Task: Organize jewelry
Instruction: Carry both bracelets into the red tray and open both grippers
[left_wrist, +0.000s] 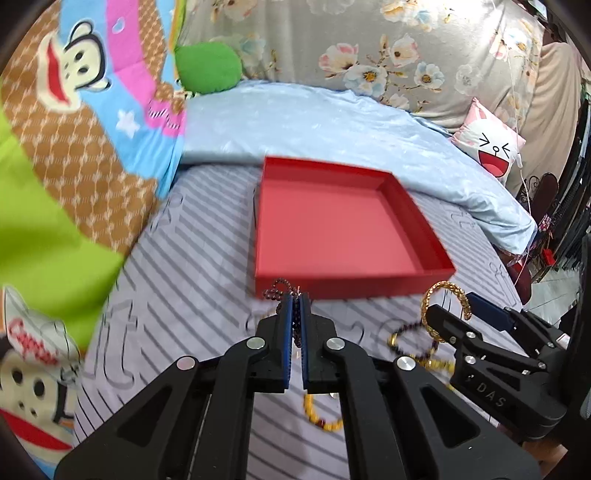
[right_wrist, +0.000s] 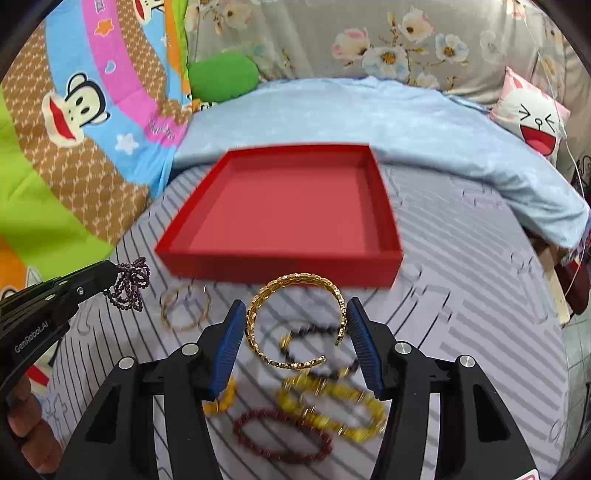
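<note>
Jaws pinched tight on the left gripper (left_wrist: 295, 314), angled down over the striped sheet (right_wrist: 461, 258), clamping one dark purple bead string (right_wrist: 129, 286) whose loops spill out past its tips. Ahead, one red tray (right_wrist: 280, 262). Right gripper (right_wrist: 297, 325) tilts down too, its blue pads pressing either side of one gold cuff bangle (right_wrist: 295, 284), lifted above several bracelets (right_wrist: 332, 406) below.

The red box (right_wrist: 280, 206) lies open-topped beyond both claws, only its near wall (right_wrist: 280, 267) between.
</note>
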